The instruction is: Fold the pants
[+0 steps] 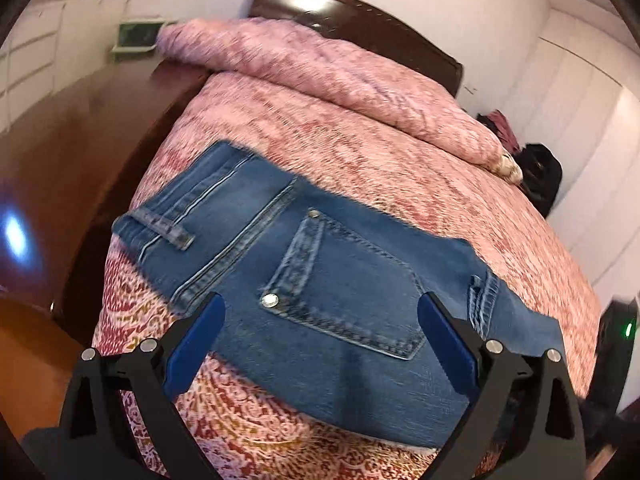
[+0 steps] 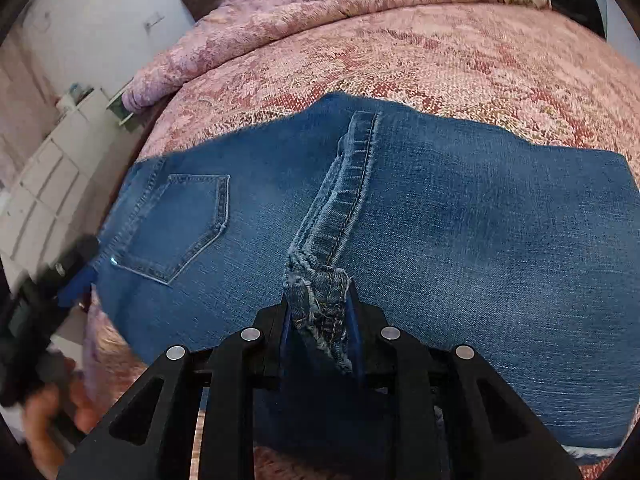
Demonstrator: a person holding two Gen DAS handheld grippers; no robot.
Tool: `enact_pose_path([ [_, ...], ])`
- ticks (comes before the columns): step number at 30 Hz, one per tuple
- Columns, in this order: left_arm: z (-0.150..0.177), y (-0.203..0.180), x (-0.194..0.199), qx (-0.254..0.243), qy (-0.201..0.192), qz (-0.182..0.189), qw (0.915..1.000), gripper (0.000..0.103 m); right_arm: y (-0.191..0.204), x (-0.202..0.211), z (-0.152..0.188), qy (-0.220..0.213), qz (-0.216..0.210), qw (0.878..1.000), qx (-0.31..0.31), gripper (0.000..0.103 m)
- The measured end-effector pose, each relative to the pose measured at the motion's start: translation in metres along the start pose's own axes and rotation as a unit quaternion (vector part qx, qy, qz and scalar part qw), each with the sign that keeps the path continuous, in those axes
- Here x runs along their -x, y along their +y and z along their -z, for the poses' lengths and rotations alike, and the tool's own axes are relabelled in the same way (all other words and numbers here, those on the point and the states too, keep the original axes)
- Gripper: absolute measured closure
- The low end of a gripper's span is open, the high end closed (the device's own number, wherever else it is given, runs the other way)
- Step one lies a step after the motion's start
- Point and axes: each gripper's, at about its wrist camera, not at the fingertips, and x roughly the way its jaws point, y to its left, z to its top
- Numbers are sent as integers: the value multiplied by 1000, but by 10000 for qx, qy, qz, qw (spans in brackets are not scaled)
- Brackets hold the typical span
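Note:
Blue jeans (image 1: 320, 280) lie folded on the bed, back pocket (image 1: 344, 288) up; they also fill the right wrist view (image 2: 440, 220). My left gripper (image 1: 320, 312) is open, its blue pads on either side of the pocket, just above the denim near the waistband end. My right gripper (image 2: 320, 304) is shut on the frayed leg hem (image 2: 320, 284), which lies doubled back over the seat of the jeans. The left gripper also shows at the left edge of the right wrist view (image 2: 64, 276), held by a hand.
The bed has a pink and red patterned cover (image 1: 380, 152), with a rolled pink quilt (image 1: 320, 68) and a dark headboard (image 1: 360, 20) at the far end. White drawers (image 2: 44, 184) stand on the left. A dark bag (image 1: 540, 172) sits by the bed's far right.

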Motion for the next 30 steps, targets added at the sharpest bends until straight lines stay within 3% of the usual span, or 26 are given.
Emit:
enact_pose_path([
  [6, -1, -3, -9, -10, 52, 27, 10000, 6, 17, 27, -11, -298, -96, 9994, 143, 81],
  [9, 0, -6, -1, -110, 13, -9, 9999, 6, 27, 17, 0, -112, -97, 9991, 408, 81],
  [11, 0, -3, 4, -89, -33, -42, 9999, 6, 34, -2, 12, 75, 133, 9969, 767, 81],
  [15, 1, 7, 5, 118, 72, -125, 9998, 6, 42, -5, 21, -40, 303, 9907, 1325, 79],
  [20, 2, 25, 14, 647, 264, -297, 9971, 6, 41, -4, 18, 56, 238, 9901, 1381, 75],
  [23, 2, 49, 33, 1133, 174, -497, 9922, 6, 37, 0, 16, 1, 14, 9945, 1045, 76],
  [26, 6, 80, 39, 1598, 213, -686, 9845, 4, 39, -12, 20, 128, 87, 9905, 1369, 75],
  [28, 12, 96, 30, 2059, 425, -312, 9772, 4, 41, -13, 18, 153, 100, 9885, 1500, 72],
  [30, 16, 105, 22, 2489, 403, 457, 9666, 4, 40, -7, 14, 310, -255, 9914, 1244, 48],
])
